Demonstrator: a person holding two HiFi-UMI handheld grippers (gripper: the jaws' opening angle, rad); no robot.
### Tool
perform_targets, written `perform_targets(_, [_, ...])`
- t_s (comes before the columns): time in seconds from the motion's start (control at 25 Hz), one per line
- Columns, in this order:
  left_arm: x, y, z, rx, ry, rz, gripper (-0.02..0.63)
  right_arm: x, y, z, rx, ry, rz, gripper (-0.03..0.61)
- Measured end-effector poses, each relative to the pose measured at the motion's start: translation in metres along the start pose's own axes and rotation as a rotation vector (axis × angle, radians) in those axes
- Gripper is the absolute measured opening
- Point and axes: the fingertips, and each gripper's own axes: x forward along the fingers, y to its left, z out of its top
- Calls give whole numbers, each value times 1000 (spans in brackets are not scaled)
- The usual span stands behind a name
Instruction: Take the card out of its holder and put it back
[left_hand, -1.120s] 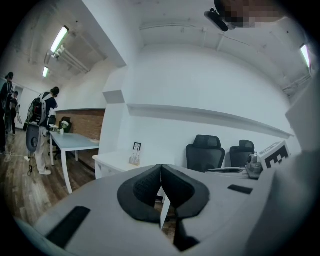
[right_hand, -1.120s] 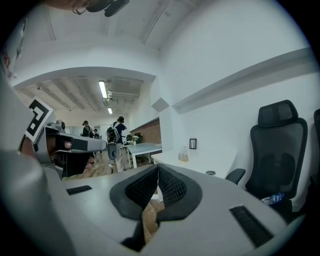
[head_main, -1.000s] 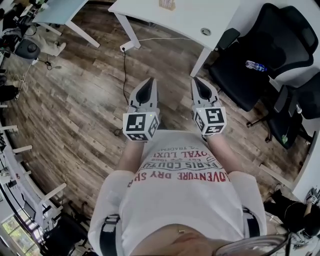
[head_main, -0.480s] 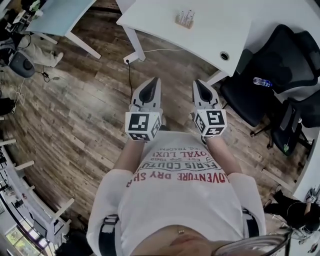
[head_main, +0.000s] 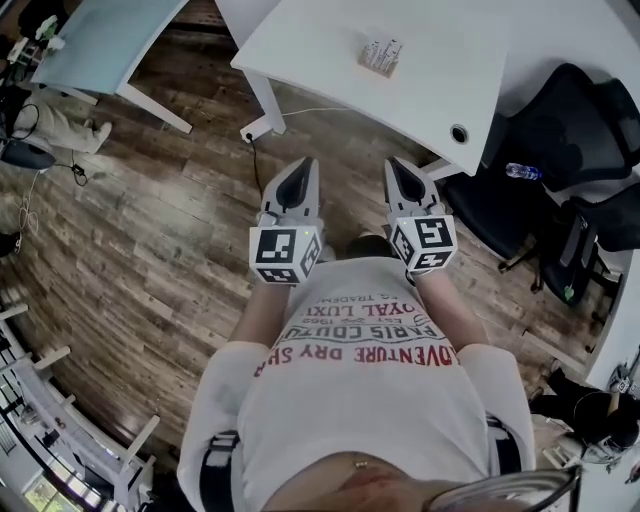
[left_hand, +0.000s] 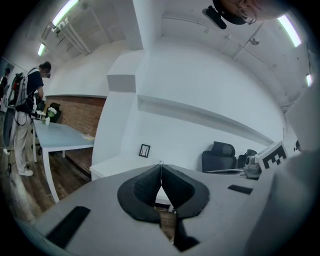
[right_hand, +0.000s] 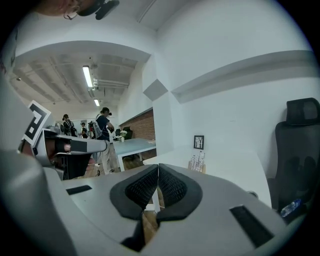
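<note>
Head view: left gripper (head_main: 303, 166) and right gripper (head_main: 393, 166) side by side over the wood floor (head_main: 150, 230), both pointing to 12 o'clock, touching nothing. Card holder (head_main: 380, 56) with cards stands on the white table (head_main: 310, 45), at 12 o'clock, well apart from both.
Left gripper view: jaws together, nothing between.
Right gripper view: jaws together, empty; holder at 1 o'clock of the tips.

- Two grippers: left gripper (head_main: 303, 168), right gripper (head_main: 394, 166).
- Two tables: white table (head_main: 320, 40), pale blue table (head_main: 100, 40).
- One card holder (head_main: 380, 55).
- Two black chairs (head_main: 570, 120).
- One water bottle (head_main: 523, 171).
</note>
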Motion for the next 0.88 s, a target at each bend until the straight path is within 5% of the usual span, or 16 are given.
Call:
perform_targets(0.4, [69, 29, 1, 20, 33, 46, 25, 74, -44, 3, 40, 0, 43, 26])
perform_targets(0.88, [207, 26, 21, 70, 92, 63, 25, 159, -166, 39, 107, -30, 57, 26])
